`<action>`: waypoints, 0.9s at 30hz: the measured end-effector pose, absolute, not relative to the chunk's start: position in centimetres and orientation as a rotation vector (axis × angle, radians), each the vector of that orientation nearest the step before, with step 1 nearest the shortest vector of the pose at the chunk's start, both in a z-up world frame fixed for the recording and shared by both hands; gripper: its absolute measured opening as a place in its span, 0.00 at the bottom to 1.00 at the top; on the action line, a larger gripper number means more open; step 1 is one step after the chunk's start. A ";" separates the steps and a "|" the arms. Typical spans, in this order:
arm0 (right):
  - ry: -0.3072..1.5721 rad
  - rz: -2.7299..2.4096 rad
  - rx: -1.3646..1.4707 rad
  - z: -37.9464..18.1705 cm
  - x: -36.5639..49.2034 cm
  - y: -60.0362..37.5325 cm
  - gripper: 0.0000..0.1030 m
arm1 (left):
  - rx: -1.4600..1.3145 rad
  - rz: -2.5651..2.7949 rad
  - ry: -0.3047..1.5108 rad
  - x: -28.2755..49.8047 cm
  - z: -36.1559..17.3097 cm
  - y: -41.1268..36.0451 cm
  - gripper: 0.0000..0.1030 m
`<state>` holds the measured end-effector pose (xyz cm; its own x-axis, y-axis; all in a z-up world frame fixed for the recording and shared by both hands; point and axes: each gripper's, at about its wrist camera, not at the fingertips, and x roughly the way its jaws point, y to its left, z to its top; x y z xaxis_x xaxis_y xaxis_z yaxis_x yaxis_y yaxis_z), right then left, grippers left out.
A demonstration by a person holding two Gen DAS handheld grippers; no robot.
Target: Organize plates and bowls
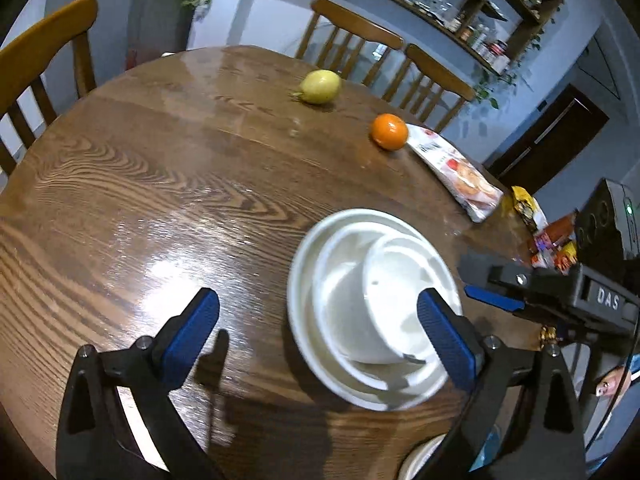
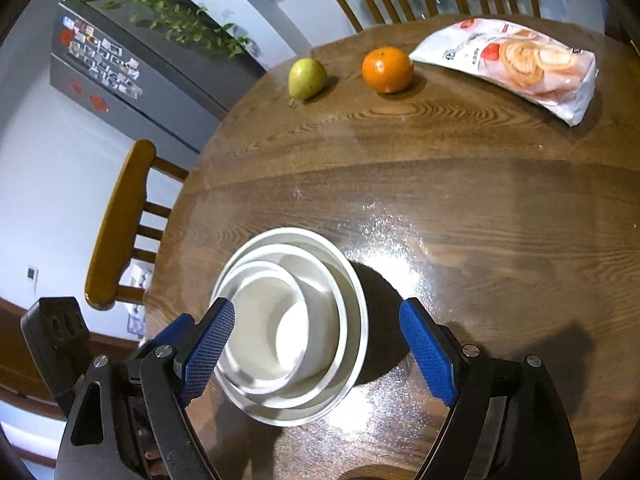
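Both hand-held grippers, left [image 1: 318, 330] and right [image 2: 318, 346], gape wide, holding nothing. The nested white ceramic bowls [image 2: 290, 326] sit near the round wooden surface's [image 2: 460, 200] edge. A careless nudge could tip them off.

A white dish [image 1: 420, 460] is cut off below.

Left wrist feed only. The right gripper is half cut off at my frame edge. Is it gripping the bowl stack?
Observer: No. The right gripper is open, with its pads wide apart and nothing clamped. The bowl stack sits on the table.
Operator: Yellow fruit at the back, lemon?
Observer: The right wrist view shows a pear, narrow at one end.
Operator: Anything beyond the table on that side?
Observer: A dark fridge covered in magnets, with a trailing plant on top.
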<state>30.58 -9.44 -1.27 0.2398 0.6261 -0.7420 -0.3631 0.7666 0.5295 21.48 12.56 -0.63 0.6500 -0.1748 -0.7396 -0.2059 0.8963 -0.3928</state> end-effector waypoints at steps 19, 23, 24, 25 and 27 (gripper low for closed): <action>1.118 0.602 0.196 -0.9 30.6 -10.4 0.83 | -0.215 0.312 0.791 18.3 -3.0 15.8 0.99; 1.111 0.590 0.189 -0.8 30.5 -10.5 0.83 | -0.165 0.353 0.814 18.1 -4.3 16.7 0.99; 1.111 0.589 0.189 -0.8 30.5 -10.5 0.83 | -0.152 0.332 0.841 18.3 -4.9 16.6 0.99; 1.111 0.590 0.188 -0.7 30.5 -10.5 0.83 | -0.138 0.299 0.893 18.4 -5.9 16.4 0.99; 1.108 0.592 0.187 -0.7 30.4 -10.5 0.83 | -0.147 0.261 0.902 18.2 -6.4 16.5 0.99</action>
<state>30.43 -10.50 -0.67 0.3111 0.5360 -0.7848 -0.3550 0.8316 0.4272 18.22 16.49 -6.36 0.5913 0.1617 -0.7901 -0.2844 0.9586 -0.0166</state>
